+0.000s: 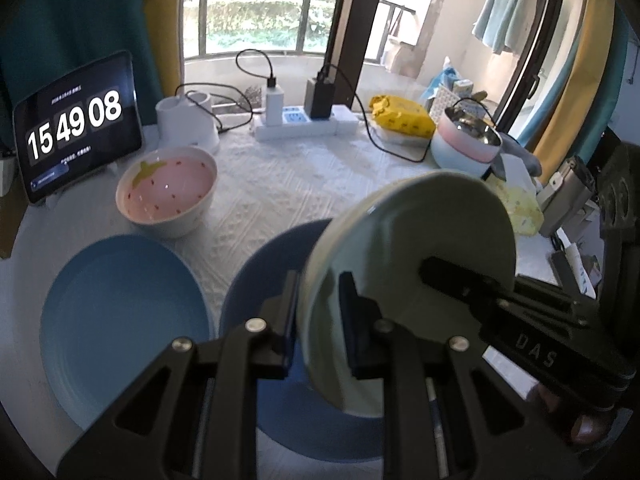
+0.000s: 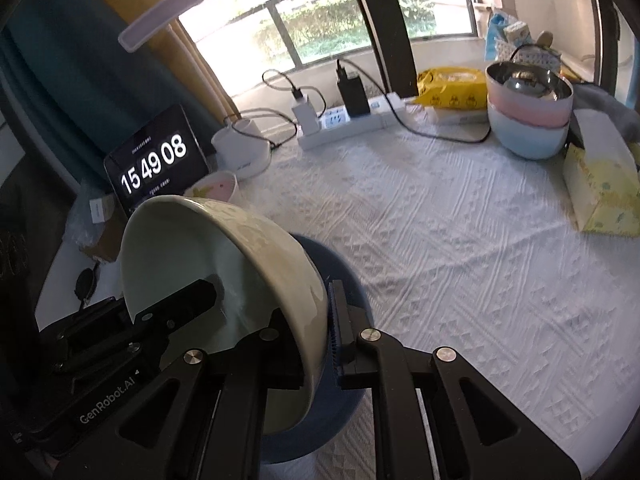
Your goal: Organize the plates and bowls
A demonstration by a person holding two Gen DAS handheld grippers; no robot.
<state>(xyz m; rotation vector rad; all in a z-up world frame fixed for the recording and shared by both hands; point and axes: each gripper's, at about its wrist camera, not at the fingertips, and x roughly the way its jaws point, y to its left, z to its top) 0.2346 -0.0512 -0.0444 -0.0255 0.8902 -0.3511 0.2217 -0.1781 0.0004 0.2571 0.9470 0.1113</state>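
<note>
Item: 1 green bowl (image 1: 416, 248), tilted on edge above a dark blue plate (image 1: 256, 280), its wall pinched by both the left gripper (image 1: 318, 312) and the right gripper (image 2: 316, 332), likely a hand-over or joint carry. Also on the table (image 2: 460, 260): 1 light blue plate (image 1: 120, 320) at 9 o'clock of the dark one, 1 strawberry bowl (image 1: 168, 188) at 11 o'clock, and 2 stacked bowls (image 2: 528, 112) at 2 o'clock, probably the stacking spot.

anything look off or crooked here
The pale green bowl is tipped steeply on its side in the air, with both the left gripper and the right gripper clamped on its rim, above the dark blue plate. Nothing looks spilled or broken.
</note>
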